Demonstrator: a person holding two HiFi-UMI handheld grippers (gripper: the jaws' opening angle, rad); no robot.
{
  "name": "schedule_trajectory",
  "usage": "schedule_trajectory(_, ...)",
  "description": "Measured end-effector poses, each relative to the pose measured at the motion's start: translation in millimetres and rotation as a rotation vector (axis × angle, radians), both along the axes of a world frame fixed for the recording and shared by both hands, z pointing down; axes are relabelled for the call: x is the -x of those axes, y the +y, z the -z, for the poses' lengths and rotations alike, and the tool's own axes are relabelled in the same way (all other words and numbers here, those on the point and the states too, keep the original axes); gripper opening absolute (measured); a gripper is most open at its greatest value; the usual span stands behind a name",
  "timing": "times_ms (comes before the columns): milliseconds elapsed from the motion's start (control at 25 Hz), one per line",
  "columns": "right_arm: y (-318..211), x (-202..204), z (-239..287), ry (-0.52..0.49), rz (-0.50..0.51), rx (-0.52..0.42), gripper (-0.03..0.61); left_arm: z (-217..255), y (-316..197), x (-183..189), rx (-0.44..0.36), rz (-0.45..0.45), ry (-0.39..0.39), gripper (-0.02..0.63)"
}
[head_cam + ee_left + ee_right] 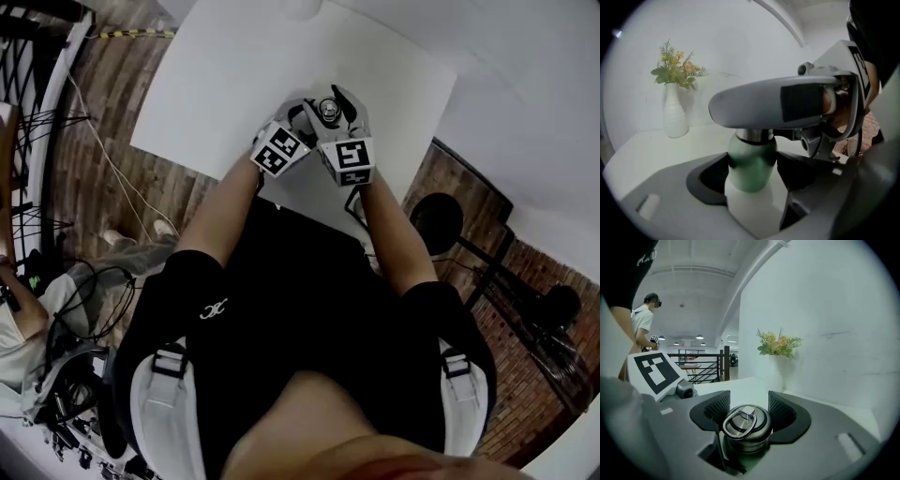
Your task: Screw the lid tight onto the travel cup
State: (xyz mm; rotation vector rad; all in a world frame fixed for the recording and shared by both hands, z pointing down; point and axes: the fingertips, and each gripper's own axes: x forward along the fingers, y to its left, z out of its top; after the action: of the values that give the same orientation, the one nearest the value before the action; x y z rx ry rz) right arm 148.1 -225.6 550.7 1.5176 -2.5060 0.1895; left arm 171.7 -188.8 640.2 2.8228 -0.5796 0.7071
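Travel cup (pixel 751 161) is held upright at the near edge of a white table (pixel 234 75). Its green body is clamped between the left gripper (pixel 752 172) pads. The steel lid (pixel 746 423), with a ring handle on top, is gripped by the right gripper (pixel 748 408). A white vase (pixel 675 112) of flowers stands farther back, by a white wall (pixel 834 310). A brick-patterned floor (pixel 103 141) surrounds the table.

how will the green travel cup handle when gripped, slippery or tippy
Probably stiff: the travel cup shows no dent between the left tongs. Its smooth rounded wall may slip under twisting. Narrow, with a metal lid on top, it might tip if pushed high.
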Motion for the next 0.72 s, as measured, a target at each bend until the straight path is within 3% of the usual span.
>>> schedule_trajectory(240, 3, -2, 0, -0.010, 0.027, 0.017, 0.261, -1, 1, -1, 0.004, -0.002, -0.008, 0.376)
schedule_trajectory(400, 19, 1, 17, 0.037, 0.218, 0.038, 0.287, 0, 2, -3, 0.008, -0.021, -0.012, 0.374)
schedule_trajectory(560, 37, -1, 14, 0.328, 0.587, 0.083, 0.301, 1, -1, -7, 0.001, -0.076, -0.025, 0.373)
schedule_trajectory(720, 49, -19, -19, 0.775, 0.924, 0.141, 0.301, -3, 0, -9, -0.023, -0.136, -0.062, 0.369)
